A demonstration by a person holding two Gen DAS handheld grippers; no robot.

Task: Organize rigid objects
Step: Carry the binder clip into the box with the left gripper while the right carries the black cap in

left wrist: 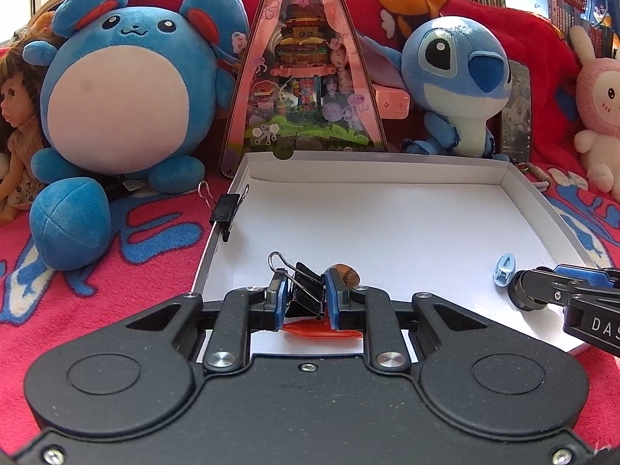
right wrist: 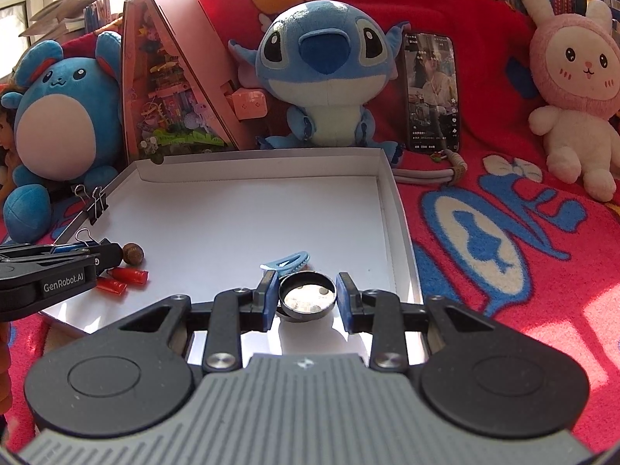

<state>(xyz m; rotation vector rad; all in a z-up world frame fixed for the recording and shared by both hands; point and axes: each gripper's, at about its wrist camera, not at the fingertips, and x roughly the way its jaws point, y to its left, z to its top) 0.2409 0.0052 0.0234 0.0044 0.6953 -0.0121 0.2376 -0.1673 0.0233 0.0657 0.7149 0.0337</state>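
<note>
Binder clip (left wrist: 306,290), black with wire handles, sits squeezed between the blue pads of the left gripper (left wrist: 306,294), just above the floor of a shallow white box (left wrist: 387,209). Right under this gripper lie small red pieces (left wrist: 321,331), and just past its right pad peeks a brown acorn-like nut (left wrist: 347,273). Ahead and to its left, a second black clip (left wrist: 226,209) is pinched onto the box wall.

The right gripper (right wrist: 306,298) is closed narrow on a round black tin (right wrist: 306,296) with a shiny inside, holding it over the near part of the box. Just beyond its fingertips lies a light blue hair clip (right wrist: 286,262) on the box floor. Off to its left the other gripper shows from the side.

Behind the box, far ahead of both grippers, sit a round blue plush (left wrist: 116,93), a blue big-eared plush (right wrist: 321,73), a pink bunny plush (right wrist: 573,81), a phone (right wrist: 432,93) and a pink triangle toy house (left wrist: 302,66), all on a red blanket (right wrist: 523,252).
</note>
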